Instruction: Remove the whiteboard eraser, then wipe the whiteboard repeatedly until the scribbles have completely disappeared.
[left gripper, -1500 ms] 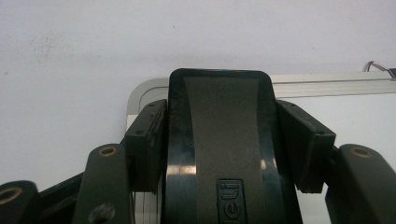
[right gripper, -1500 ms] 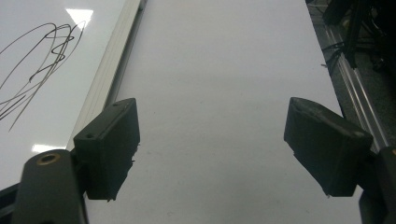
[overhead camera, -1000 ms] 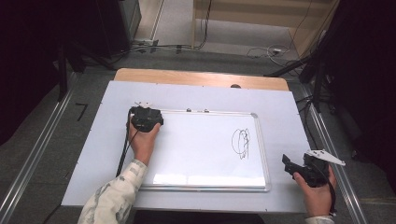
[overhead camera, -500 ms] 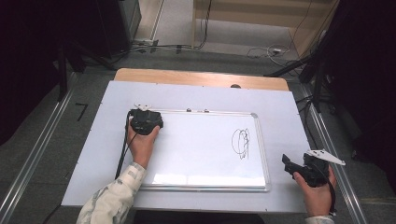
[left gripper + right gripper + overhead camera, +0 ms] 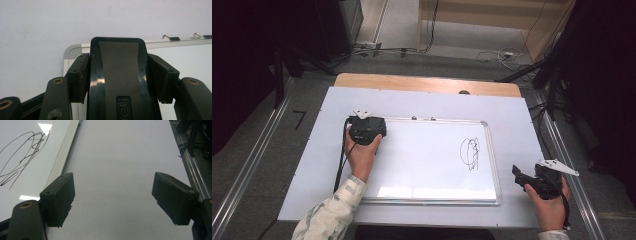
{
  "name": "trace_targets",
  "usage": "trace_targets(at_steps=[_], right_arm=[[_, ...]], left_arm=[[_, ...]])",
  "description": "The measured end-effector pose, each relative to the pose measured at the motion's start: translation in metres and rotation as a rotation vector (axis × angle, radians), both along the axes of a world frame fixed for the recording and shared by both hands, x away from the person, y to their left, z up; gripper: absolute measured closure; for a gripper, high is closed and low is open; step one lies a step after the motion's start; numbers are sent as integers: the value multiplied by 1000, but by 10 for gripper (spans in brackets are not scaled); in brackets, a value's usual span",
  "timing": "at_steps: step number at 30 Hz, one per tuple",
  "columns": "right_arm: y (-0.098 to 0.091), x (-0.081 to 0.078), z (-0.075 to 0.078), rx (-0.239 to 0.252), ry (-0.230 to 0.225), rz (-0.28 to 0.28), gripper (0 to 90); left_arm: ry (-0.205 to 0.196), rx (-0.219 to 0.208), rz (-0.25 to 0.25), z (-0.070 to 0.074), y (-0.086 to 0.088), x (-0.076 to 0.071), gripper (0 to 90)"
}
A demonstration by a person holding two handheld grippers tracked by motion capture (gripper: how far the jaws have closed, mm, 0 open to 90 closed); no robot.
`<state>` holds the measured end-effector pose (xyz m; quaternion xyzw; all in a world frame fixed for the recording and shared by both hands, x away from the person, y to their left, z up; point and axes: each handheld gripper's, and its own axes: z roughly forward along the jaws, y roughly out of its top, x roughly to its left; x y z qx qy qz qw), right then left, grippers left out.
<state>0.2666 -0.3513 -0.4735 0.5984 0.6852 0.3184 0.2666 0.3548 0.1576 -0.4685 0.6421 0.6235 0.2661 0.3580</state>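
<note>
Black felt-faced whiteboard eraser [image 5: 117, 80] sits clamped in your left gripper [image 5: 367, 129], which has edged slightly across the white metal-framed whiteboard's [image 5: 432, 165] far left corner; the scribble [image 5: 471, 152] awaits wiping. Your right gripper [image 5: 120, 200] stays spread, empty.

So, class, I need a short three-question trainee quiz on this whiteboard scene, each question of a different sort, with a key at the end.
1. True or false: the left hand-held gripper is shut on a black eraser.
2. Multiple choice: where does the black scribble sit on the whiteboard? A) near its right edge B) near its left edge C) along its bottom edge
3. Fill in: the jaws of the right hand-held gripper stand ____ with nothing between them, over the white table.

Key: 1 true; 2 A; 3 open
</note>
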Motion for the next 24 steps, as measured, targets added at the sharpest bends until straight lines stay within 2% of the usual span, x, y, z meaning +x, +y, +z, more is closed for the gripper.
trace_targets(at_steps=[8, 16, 24], right_arm=[[1, 1, -1, 1, 3, 7, 174], [1, 1, 0, -1, -1, 10, 174], [2, 1, 0, 2, -1, 10, 174]], left_arm=[[-8, -9, -7, 3, -3, -3, 401], [-9, -12, -44, 6, -10, -6, 401], [-17, -29, -87, 11, -25, -9, 401]])
